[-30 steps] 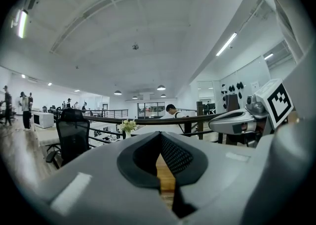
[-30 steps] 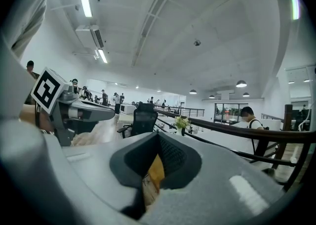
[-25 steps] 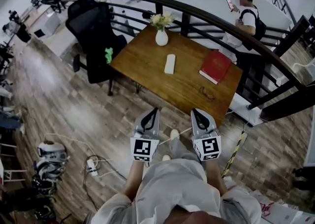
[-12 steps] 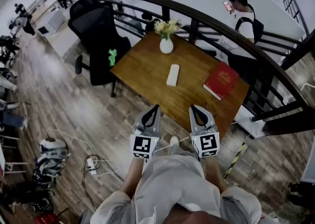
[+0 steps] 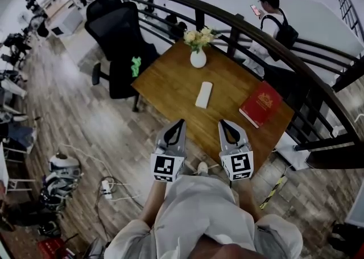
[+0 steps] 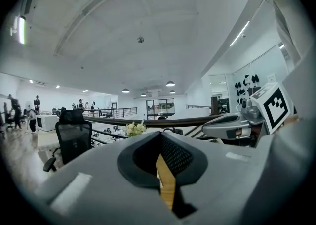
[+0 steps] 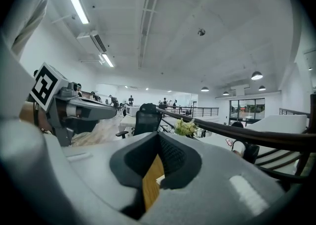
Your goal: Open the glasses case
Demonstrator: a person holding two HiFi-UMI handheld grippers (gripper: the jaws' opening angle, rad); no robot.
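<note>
The white glasses case (image 5: pixel 204 94) lies shut near the middle of the wooden table (image 5: pixel 170 75) in the head view. My left gripper (image 5: pixel 181 122) and right gripper (image 5: pixel 223 123) are held side by side over the table's near edge, both shut and empty, short of the case. Each points level toward the table. In the left gripper view my left gripper (image 6: pixel 159 135) shows pads together over a strip of tabletop. The right gripper view shows my right gripper (image 7: pixel 158 136) shut the same way, with a white sliver, perhaps the case, low between the pads.
A red book (image 5: pixel 261 104) lies at the table's right end and a white vase of flowers (image 5: pixel 198 57) at its far edge. A black office chair (image 5: pixel 116 41) stands left of the table. A curved dark railing (image 5: pixel 239 24) runs behind; a person (image 5: pixel 272 10) stands beyond it. Cables and a power strip (image 5: pixel 106 189) lie on the floor.
Both grippers have advanced together toward the table, and their tips now overlap its near edge. Both stay shut. The spectacles seen near the book earlier no longer show.
</note>
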